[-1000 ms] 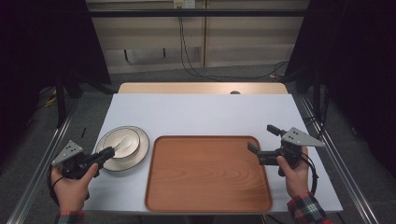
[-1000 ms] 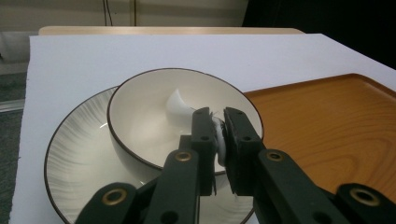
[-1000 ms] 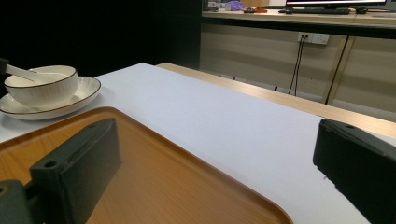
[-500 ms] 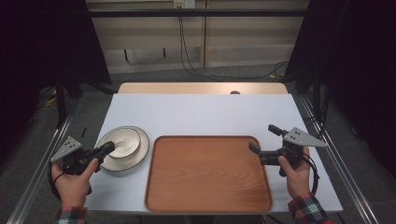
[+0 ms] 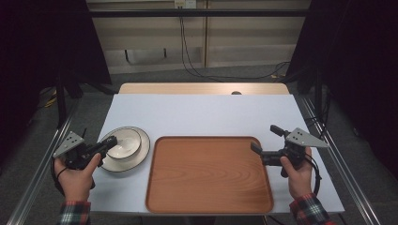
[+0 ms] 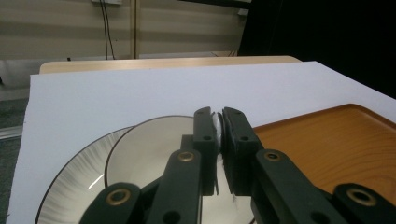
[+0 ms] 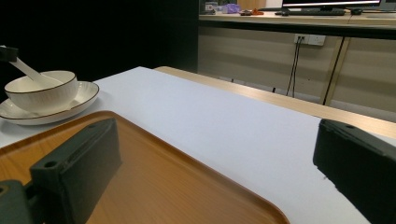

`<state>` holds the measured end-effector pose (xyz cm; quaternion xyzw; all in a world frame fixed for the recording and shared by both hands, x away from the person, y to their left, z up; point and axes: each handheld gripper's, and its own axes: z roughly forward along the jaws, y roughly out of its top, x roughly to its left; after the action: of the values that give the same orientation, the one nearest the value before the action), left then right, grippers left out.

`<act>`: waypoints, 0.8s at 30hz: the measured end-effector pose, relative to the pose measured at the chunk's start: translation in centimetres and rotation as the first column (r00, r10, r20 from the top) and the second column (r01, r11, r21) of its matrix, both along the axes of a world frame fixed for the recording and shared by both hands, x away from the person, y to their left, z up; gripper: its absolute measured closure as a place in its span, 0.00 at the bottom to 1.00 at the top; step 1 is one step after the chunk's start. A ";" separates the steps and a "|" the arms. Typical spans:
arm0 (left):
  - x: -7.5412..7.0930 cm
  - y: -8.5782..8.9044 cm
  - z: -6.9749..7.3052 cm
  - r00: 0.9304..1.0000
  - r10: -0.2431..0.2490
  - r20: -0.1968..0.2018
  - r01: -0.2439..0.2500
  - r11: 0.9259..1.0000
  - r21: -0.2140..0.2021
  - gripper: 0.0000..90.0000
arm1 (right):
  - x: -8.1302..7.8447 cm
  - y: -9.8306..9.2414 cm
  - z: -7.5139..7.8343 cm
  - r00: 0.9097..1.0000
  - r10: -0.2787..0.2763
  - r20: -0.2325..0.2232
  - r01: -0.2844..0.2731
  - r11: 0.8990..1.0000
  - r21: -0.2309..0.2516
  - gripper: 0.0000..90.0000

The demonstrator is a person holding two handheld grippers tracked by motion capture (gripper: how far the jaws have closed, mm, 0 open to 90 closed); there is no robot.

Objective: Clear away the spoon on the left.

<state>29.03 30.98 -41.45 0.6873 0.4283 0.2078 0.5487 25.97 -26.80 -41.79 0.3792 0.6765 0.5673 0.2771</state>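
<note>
The left gripper (image 6: 219, 116) pinches a white spoon (image 7: 29, 71) in the bowl (image 5: 122, 142); right gripper (image 5: 263, 140) gapes; next, lift onto the tray (image 5: 209, 174).

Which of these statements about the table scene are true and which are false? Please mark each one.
1. The bowl sits on the plate. True.
2. The left gripper is wide open above the tray. False: its jaws are shut on the white spoon, whose handle slopes up out of the bowl.
3. The wooden tray carries nothing. True.
4. The right gripper holds the plate. False: its jaws stand open and empty at the right edge of the tray.
5. The plate lies to the right of the tray in the high view. False: it lies to the left of it.
</note>
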 end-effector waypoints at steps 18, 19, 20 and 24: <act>2.0 -1.4 -0.1 0.998 0.018 0.067 -0.014 0.998 -0.065 0.94 | 0.0 0.0 -0.1 1.000 0.011 -0.003 -0.011 1.000 -0.002 0.01; 2.1 -1.4 -0.1 0.997 0.022 0.070 -0.018 0.998 -0.055 0.94 | 0.0 0.1 -0.1 1.000 0.010 -0.005 -0.010 1.000 -0.001 0.01; 2.2 -1.5 -0.2 0.997 0.020 0.074 -0.015 0.997 -0.070 0.94 | 0.0 0.0 -0.1 1.000 0.007 -0.004 -0.007 1.000 -0.004 0.01; 2.5 -1.7 -0.4 0.996 0.023 0.086 -0.016 0.997 -0.075 0.94 | 0.0 0.1 -0.1 1.000 0.006 -0.003 -0.006 1.000 -0.006 0.01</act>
<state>31.51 29.29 -41.84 0.6526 0.4184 0.2266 0.5897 26.00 -26.74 -41.90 0.3772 0.6795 0.5657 0.2756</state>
